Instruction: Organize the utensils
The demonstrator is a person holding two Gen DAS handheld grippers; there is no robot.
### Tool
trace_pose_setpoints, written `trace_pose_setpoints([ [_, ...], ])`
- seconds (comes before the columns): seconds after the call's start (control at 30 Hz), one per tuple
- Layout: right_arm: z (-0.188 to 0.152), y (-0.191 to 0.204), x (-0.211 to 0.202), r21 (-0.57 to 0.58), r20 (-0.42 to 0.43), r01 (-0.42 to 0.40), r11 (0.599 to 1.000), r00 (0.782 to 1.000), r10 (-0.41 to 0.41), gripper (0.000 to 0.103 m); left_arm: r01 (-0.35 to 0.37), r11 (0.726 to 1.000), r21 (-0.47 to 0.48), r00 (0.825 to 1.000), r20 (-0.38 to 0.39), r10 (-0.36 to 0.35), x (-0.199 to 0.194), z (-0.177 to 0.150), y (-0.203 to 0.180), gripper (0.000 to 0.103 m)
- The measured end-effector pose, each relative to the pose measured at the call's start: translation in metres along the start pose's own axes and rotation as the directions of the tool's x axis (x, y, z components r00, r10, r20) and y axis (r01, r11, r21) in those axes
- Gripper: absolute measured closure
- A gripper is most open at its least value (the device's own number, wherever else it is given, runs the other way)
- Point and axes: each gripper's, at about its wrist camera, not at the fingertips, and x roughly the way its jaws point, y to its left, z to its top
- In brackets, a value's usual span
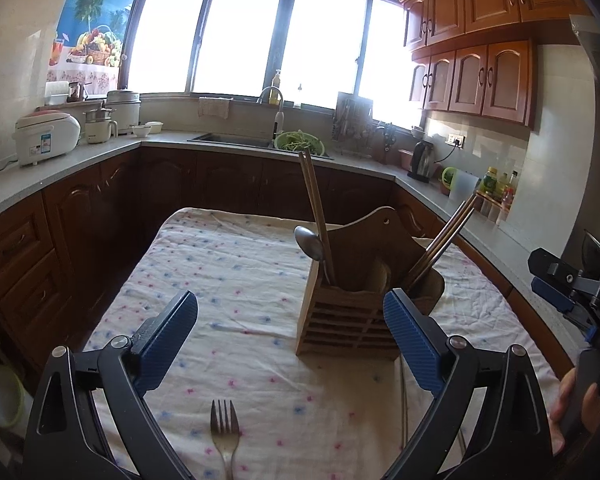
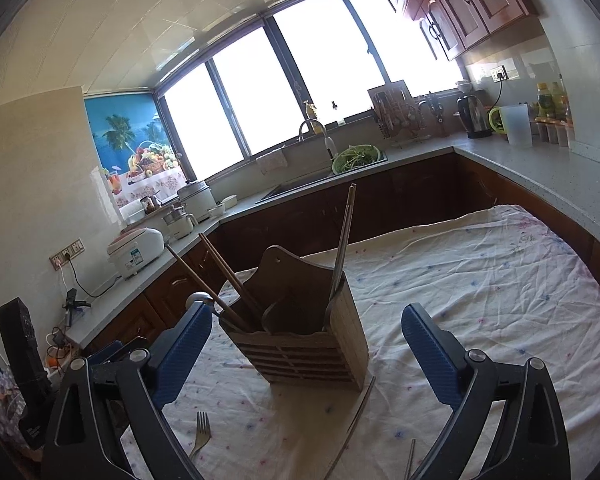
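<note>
A slatted wooden utensil holder (image 1: 352,320) (image 2: 304,344) stands upright on the dotted tablecloth (image 1: 227,264). In it are wooden chopsticks (image 1: 314,200) (image 2: 215,276), a metal spoon (image 1: 310,242) and metal chopsticks (image 1: 444,236) (image 2: 344,240). A fork (image 1: 224,436) (image 2: 201,436) lies on the cloth, near and in front of my left gripper (image 1: 291,302), which is open with nothing between its pads. Loose chopsticks (image 2: 360,412) lie beside the holder's base. My right gripper (image 2: 308,313) is open too, the holder a little ahead of its fingers. It also shows at the right edge (image 1: 548,280).
The table sits inside a U-shaped kitchen counter (image 1: 99,152). A sink (image 1: 235,140) with a green colander lies under the window. A rice cooker (image 1: 45,134) stands left, a kettle (image 1: 422,160) and bottles right. A person's hand (image 1: 572,400) is at the right.
</note>
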Motion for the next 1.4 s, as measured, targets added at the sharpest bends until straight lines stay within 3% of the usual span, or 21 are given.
trace_pose_setpoints([
  [0.33,-0.022,0.019,-0.038,-0.051,0.002,-0.023,0.998,1.0,0.024,0.002,-0.01,1.0,-0.021,0.999,0.052,0.011,-0.056,-0.023,0.008,0.006],
  [0.7,-0.071,0.036,-0.079,-0.165,0.034,-0.002,0.986,0.999,0.007,0.0,-0.042,0.999,-0.021,0.994,0.097,0.044,-0.1,-0.058,0.006,0.004],
  [0.9,-0.055,0.056,-0.114,-0.254,0.134,0.036,0.967,0.991,-0.002,0.0,-0.059,0.993,0.103,0.985,0.165,0.041,-0.134,-0.049,-0.017,0.0],
  [1.03,-0.046,0.068,-0.143,-0.291,0.216,0.032,0.956,0.976,0.033,0.0,-0.074,0.991,0.115,0.978,0.203,0.05,-0.152,-0.05,-0.023,0.0],
  [1.13,-0.062,0.067,-0.146,-0.284,0.25,0.08,0.956,0.968,-0.007,0.0,-0.078,0.992,0.103,0.977,0.204,0.056,-0.15,-0.065,-0.02,0.0],
  [1.23,-0.087,0.058,-0.135,-0.269,0.232,0.106,0.957,0.972,-0.042,0.0,-0.087,0.992,0.092,0.982,0.176,0.069,-0.142,-0.084,-0.019,0.0],
  [1.4,-0.12,0.044,-0.108,-0.241,0.127,0.116,0.963,0.988,-0.087,0.0,-0.104,0.99,0.096,0.988,0.122,0.092,-0.127,-0.113,-0.019,0.0],
])
